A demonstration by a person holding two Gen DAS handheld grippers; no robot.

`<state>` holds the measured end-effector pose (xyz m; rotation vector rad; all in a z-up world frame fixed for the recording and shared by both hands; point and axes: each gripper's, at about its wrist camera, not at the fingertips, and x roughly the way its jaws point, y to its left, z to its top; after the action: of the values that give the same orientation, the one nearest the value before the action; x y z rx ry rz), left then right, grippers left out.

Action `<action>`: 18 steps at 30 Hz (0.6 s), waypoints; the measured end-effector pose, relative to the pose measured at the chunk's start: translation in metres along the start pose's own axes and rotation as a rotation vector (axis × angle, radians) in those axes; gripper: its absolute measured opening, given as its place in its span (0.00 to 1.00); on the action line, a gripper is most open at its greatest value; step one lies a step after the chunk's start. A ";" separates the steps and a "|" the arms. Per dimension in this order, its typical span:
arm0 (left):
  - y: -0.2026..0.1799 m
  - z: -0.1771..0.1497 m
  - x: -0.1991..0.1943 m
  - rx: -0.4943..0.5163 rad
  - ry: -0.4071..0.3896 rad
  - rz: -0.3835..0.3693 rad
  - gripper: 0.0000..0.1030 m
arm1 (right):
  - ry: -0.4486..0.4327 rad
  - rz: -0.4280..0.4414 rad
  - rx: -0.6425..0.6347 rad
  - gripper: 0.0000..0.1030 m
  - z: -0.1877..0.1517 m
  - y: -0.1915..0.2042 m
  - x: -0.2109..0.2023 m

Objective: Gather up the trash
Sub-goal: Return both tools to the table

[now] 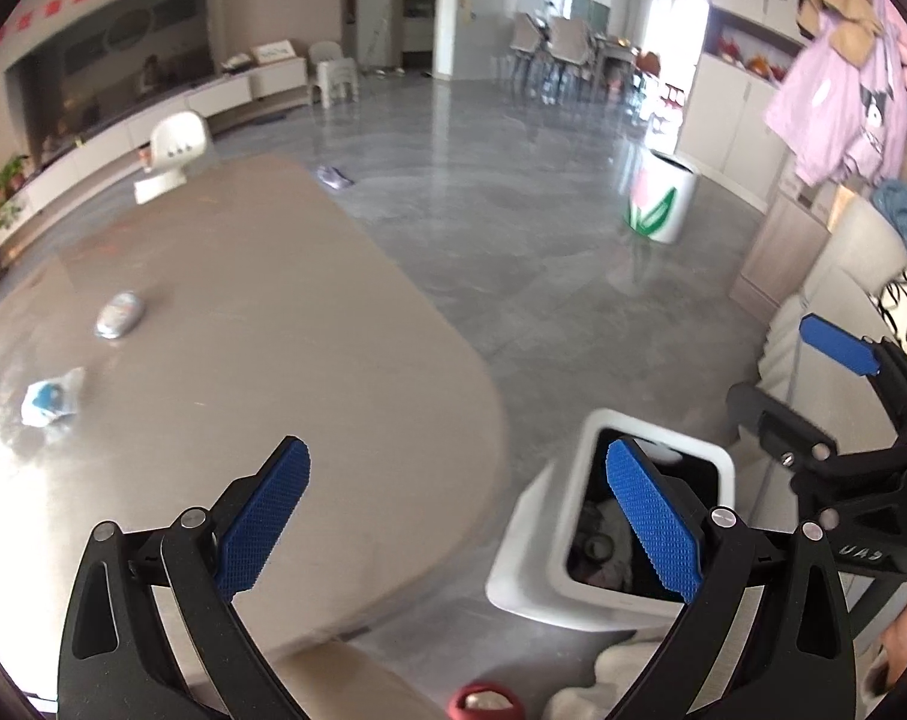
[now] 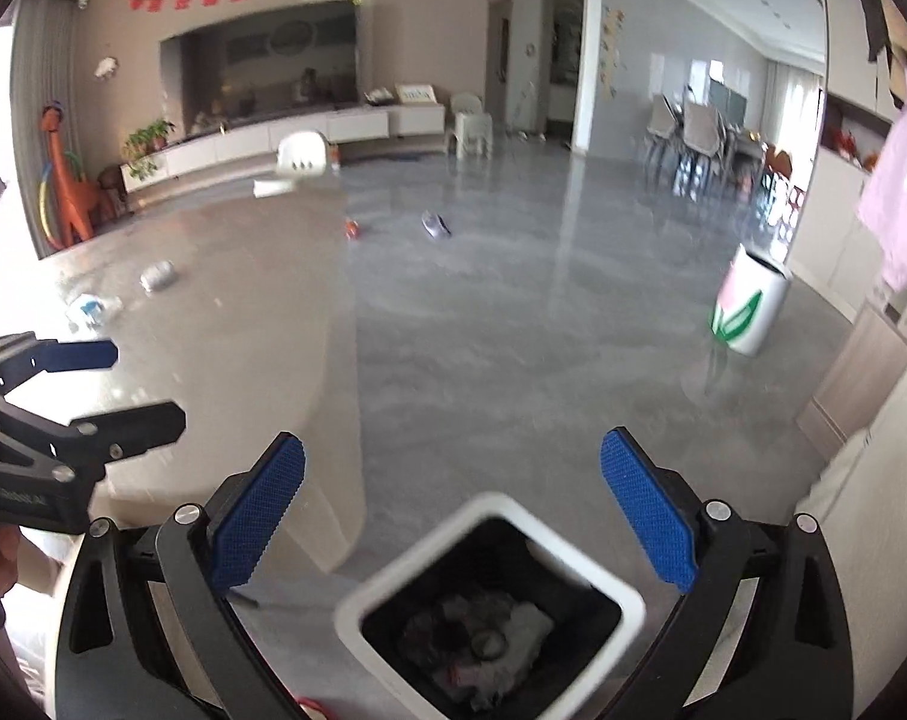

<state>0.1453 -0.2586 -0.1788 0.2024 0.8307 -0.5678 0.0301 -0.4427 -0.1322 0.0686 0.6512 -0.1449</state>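
On the beige table [image 1: 261,312] lie a crushed silver can [image 1: 119,315] and a blue-and-white wrapper [image 1: 51,399]; the right wrist view shows the same can [image 2: 156,276] and wrapper [image 2: 87,306] far off. My left gripper [image 1: 459,516] is open and holds nothing, over the table's rounded end. My right gripper [image 2: 453,510] is open and holds nothing, above the white bin [image 2: 348,615] with crumpled trash [image 2: 495,630] inside. From the left wrist, the bin [image 1: 525,540] stands on the floor beside the table, with the right gripper [image 1: 771,360] above and to its right.
A white lamp-like object [image 1: 177,144] stands at the table's far end. On the grey floor lie a slipper [image 2: 435,223] and a small red item [image 2: 353,228]. A white tub with a tulip print [image 2: 747,312] stands far right. A pale sofa [image 1: 825,300] is beside the bin.
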 end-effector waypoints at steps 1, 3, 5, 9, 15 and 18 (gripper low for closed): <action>0.005 0.001 -0.002 -0.007 -0.006 0.008 0.95 | -0.007 0.018 -0.002 0.96 0.006 0.006 0.002; 0.020 0.003 -0.008 -0.023 -0.031 0.034 0.95 | -0.022 0.051 -0.011 0.96 0.017 0.018 0.006; 0.032 0.004 -0.012 -0.033 -0.050 0.053 0.95 | -0.029 0.079 -0.022 0.96 0.024 0.031 0.009; 0.062 0.004 -0.020 -0.063 -0.076 0.103 0.95 | -0.039 0.128 -0.063 0.96 0.040 0.064 0.017; 0.112 0.003 -0.031 -0.138 -0.097 0.161 0.95 | -0.122 0.126 -0.159 0.96 0.059 0.124 0.031; 0.141 0.002 -0.035 -0.161 -0.106 0.195 0.95 | -0.154 0.225 -0.131 0.96 0.069 0.139 0.046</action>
<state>0.2054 -0.1280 -0.1585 0.1037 0.7407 -0.3239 0.1287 -0.3177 -0.1029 0.0040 0.4935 0.1093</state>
